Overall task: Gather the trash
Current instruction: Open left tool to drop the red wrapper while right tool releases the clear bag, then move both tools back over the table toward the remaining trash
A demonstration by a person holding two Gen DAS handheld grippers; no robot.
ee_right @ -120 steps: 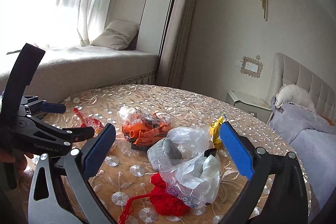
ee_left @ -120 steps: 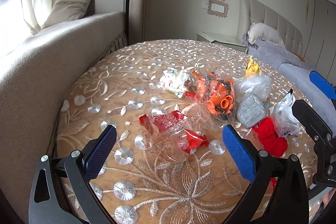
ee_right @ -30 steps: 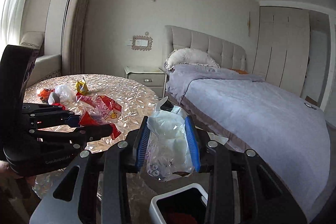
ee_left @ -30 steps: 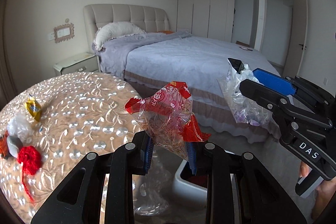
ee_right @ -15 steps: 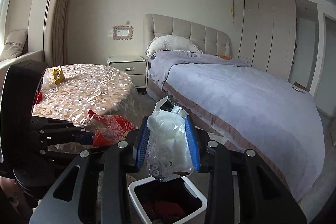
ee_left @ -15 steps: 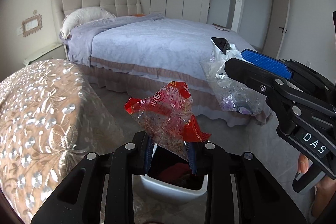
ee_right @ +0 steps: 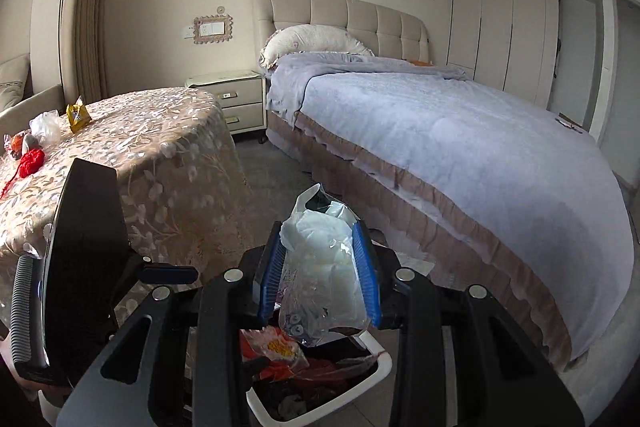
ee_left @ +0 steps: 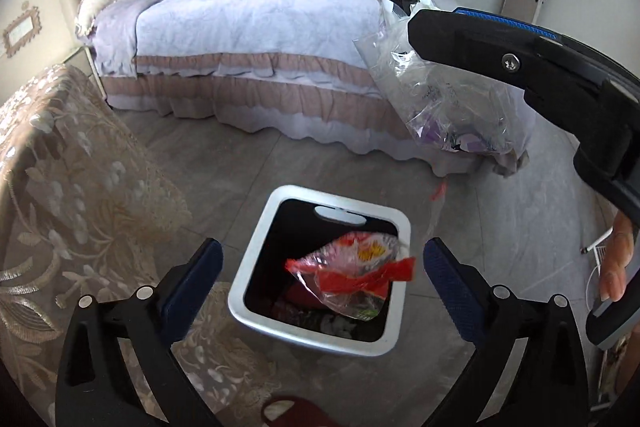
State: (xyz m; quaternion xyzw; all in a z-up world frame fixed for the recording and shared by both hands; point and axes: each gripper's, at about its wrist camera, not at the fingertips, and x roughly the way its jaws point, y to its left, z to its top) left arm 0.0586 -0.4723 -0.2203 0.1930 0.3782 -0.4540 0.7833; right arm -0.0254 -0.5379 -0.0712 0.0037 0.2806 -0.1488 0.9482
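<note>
My left gripper (ee_left: 320, 279) hangs with its blue-padded fingers (ee_left: 192, 279) spread wide and nothing between them, directly over the white trash bin (ee_left: 256, 269) on the grey floor. The red-and-clear snack wrapper (ee_left: 352, 275) lies below and between those fingers, free of both pads, at the mouth of the bin above the dark rubbish inside; in the right wrist view the same wrapper (ee_right: 276, 345) shows just under my other gripper, at the top of the bin's contents. My right gripper (ee_right: 320, 277) is pinching a clear plastic bag (ee_right: 324, 267) stuffed with white crumpled material, its pads pressed against both sides of the bag, with the bag's lower end dangling just above the bin's rim (ee_right: 376, 367). From the left wrist view that bag (ee_left: 440, 95) hangs beneath the right gripper's black finger, up and to the right of the bin. The bin stands between the table with the embroidered beige cloth (ee_right: 160, 155) and the bed with the lavender cover (ee_right: 460, 147). On the table, well apart from both grippers, lie a red ball of yarn (ee_right: 32, 161), a yellow wrapper (ee_right: 78, 115) and a clear bag (ee_right: 46, 125).
</note>
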